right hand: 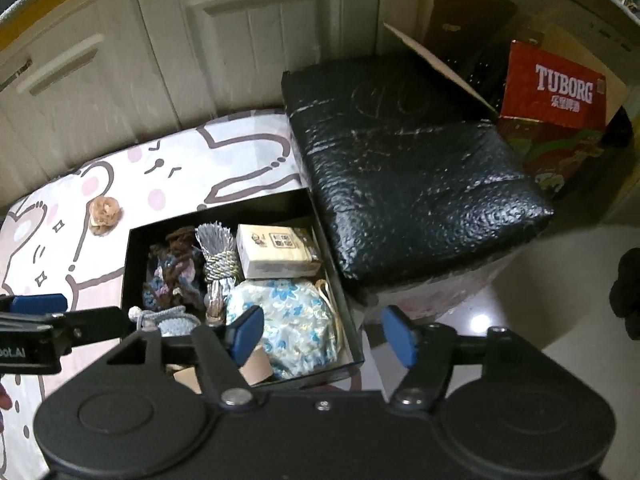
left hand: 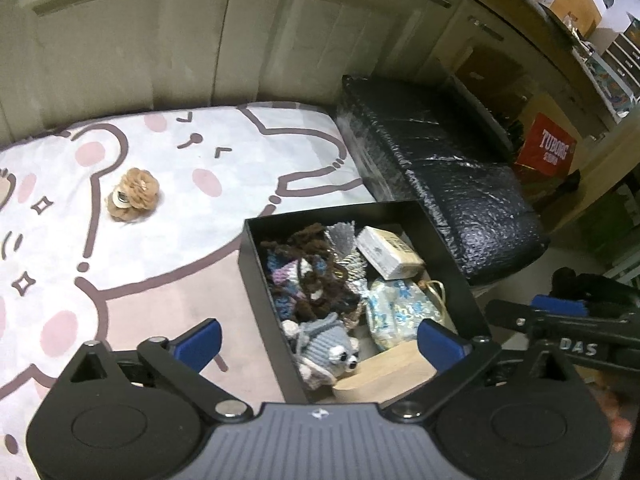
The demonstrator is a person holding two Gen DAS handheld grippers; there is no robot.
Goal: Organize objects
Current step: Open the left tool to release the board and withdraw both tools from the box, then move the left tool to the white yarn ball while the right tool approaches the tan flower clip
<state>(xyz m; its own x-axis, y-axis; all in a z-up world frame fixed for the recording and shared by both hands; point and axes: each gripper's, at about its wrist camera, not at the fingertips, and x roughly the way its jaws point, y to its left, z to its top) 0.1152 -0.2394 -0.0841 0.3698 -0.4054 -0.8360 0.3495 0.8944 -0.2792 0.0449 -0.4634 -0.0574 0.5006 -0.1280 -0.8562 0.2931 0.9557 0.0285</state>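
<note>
A black open box [left hand: 256,264] [right hand: 132,264] stands on a pink cartoon-print cloth [left hand: 160,240]. It holds a grey knitted toy [left hand: 328,344], brown and blue knitted pieces [left hand: 308,276], a grey tassel [right hand: 216,248], a small beige carton [right hand: 276,256], a blue floral pouch [right hand: 296,320] and a wooden piece [left hand: 384,372]. A brown flower-shaped object [left hand: 134,194] [right hand: 105,214] lies alone on the cloth, left of the box. My left gripper [left hand: 320,340] is open and empty above the box's near-left corner. My right gripper [right hand: 320,334] is open and empty above the box's near-right corner.
A black padded block [left hand: 440,184] [right hand: 408,184] sits right of the box. A red Tuborg carton [right hand: 556,88] stands behind it. Cream cabinet doors [right hand: 240,40] run along the back. The floor [right hand: 560,300] lies to the right.
</note>
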